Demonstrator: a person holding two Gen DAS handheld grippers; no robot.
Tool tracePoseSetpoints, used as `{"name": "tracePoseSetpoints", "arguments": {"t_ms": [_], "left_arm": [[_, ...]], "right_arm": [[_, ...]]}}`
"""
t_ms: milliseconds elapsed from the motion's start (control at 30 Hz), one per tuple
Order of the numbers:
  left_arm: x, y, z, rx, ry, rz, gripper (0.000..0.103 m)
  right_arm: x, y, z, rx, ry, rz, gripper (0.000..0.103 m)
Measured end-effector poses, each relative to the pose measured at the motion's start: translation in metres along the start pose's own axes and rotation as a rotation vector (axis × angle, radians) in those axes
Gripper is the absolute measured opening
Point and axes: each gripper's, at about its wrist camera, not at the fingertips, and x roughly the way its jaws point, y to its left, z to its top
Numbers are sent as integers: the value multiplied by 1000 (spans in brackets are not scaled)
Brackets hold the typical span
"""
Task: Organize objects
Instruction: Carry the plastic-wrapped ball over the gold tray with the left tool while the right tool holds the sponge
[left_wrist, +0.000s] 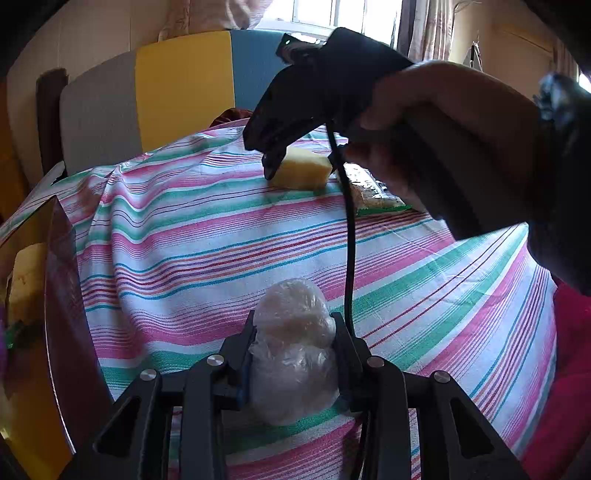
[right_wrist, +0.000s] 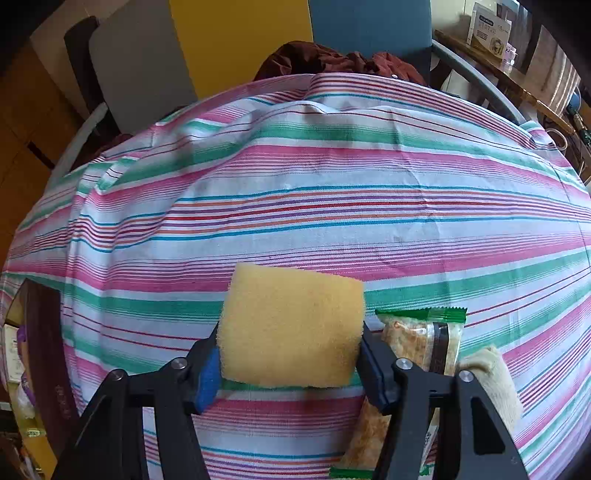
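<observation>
My left gripper (left_wrist: 293, 334) is shut on a white lump wrapped in clear plastic (left_wrist: 293, 350), held just over the striped tablecloth (left_wrist: 207, 236). My right gripper (right_wrist: 290, 345) is shut on a yellow sponge (right_wrist: 291, 328); the left wrist view shows the same sponge (left_wrist: 301, 168) between the right gripper's fingers (left_wrist: 271, 162), far across the table. A snack packet with green ends (right_wrist: 424, 339) lies right of the sponge, and shows partly behind the hand in the left wrist view (left_wrist: 373, 188). A beige cloth (right_wrist: 495, 376) lies beside it.
A brown cardboard box (left_wrist: 55, 295) stands at the table's left edge with a yellow sponge (left_wrist: 27, 280) and other items inside; it also shows in the right wrist view (right_wrist: 44, 350). A dark red cloth (right_wrist: 332, 61) lies past the far edge. A black cable (left_wrist: 349, 236) hangs from the right gripper.
</observation>
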Motion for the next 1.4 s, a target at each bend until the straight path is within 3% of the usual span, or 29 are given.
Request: {"name": "tracePoseSetpoints", "arguments": {"t_ms": [133, 233, 433, 567, 1400], "left_arm": [[0, 0, 0, -1, -1, -1, 36], [0, 0, 0, -1, -1, -1, 36], [-1, 0, 0, -2, 0, -2, 36], [0, -1, 1, 3, 4, 3, 36], [-6, -7, -2, 20, 3, 63, 36]], "right_arm": [[-32, -4, -26, -62, -33, 58, 60], [-52, -7, -53, -115, -8, 81, 60], [-62, -24, -111, -162, 67, -20, 60], [-50, -40, -131, -108, 92, -1, 60], [-42, -42, -131, -121, 76, 1, 63]]}}
